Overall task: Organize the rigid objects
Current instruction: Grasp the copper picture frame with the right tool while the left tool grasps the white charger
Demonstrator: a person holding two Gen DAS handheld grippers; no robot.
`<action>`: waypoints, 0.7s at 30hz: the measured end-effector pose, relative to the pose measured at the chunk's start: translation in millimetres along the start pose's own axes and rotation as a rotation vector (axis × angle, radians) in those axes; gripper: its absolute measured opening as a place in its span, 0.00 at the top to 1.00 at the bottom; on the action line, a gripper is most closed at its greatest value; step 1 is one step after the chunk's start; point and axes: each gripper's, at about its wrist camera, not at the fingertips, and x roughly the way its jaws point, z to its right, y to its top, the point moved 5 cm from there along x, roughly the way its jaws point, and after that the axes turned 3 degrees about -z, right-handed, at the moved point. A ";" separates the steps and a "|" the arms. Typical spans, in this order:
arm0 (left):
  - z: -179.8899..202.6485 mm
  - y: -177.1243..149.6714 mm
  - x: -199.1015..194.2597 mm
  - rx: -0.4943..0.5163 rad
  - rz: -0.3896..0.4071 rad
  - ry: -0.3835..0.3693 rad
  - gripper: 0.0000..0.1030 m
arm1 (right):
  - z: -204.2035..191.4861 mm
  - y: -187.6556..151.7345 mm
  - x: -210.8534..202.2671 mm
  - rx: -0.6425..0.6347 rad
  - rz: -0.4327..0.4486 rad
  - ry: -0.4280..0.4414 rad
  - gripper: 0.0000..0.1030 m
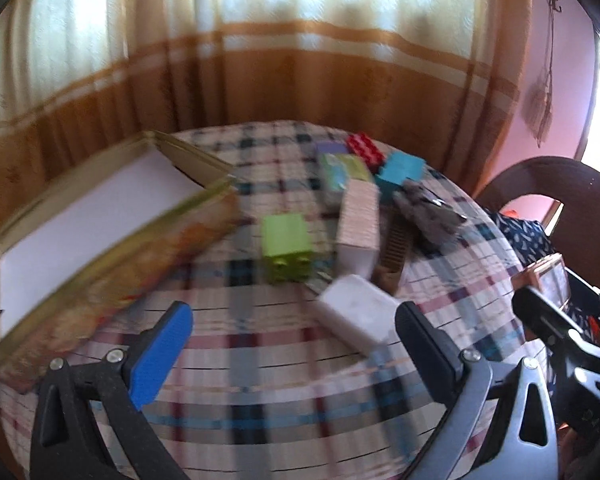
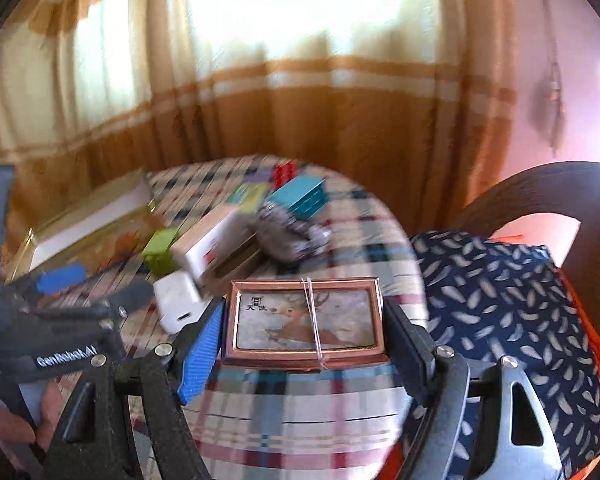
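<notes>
My right gripper (image 2: pixel 305 356) is shut on a copper-framed box with a deer picture (image 2: pixel 304 316), held just above the checked tablecloth (image 2: pixel 300 420). That box also shows at the right edge of the left wrist view (image 1: pixel 550 282). My left gripper (image 1: pixel 296 344) is open above the cloth, with nothing between its pads. A white charger (image 1: pixel 356 316) lies just ahead of its black finger (image 1: pixel 424 340). Behind the charger stand a green block (image 1: pixel 286 252), a tall pale carton (image 1: pixel 358 224), a teal block (image 1: pixel 404 168) and a red block (image 1: pixel 364 146).
An open gold tin (image 1: pixel 112 264) with a white inside lies at the left of the round table. A grey crumpled thing (image 1: pixel 428 208) and a brown ribbed piece (image 1: pixel 394 256) lie among the blocks. A chair with dark patterned cloth (image 2: pixel 500 300) stands at the right; curtains hang behind.
</notes>
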 end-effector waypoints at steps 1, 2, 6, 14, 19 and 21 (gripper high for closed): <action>5.6 1.2 4.1 0.004 -0.007 0.008 0.01 | 4.2 0.7 -0.6 0.010 0.005 -0.004 0.25; 10.0 2.4 7.7 0.012 -0.017 0.015 0.01 | 8.0 0.3 -2.5 0.020 0.008 -0.005 0.25; 27.0 3.9 27.2 0.023 -0.090 0.027 0.03 | 15.5 -4.3 -3.2 0.042 0.004 -0.009 0.25; 31.6 -0.9 45.1 -0.012 -0.178 0.034 0.14 | 26.6 -10.9 -0.1 0.070 -0.013 0.001 0.25; 36.3 -2.6 42.1 -0.011 -0.167 0.018 0.23 | 26.2 -11.9 0.9 0.074 -0.020 0.006 0.25; 35.0 -1.3 42.2 -0.009 -0.155 0.004 0.35 | 25.0 -11.6 -0.6 0.075 -0.016 0.007 0.25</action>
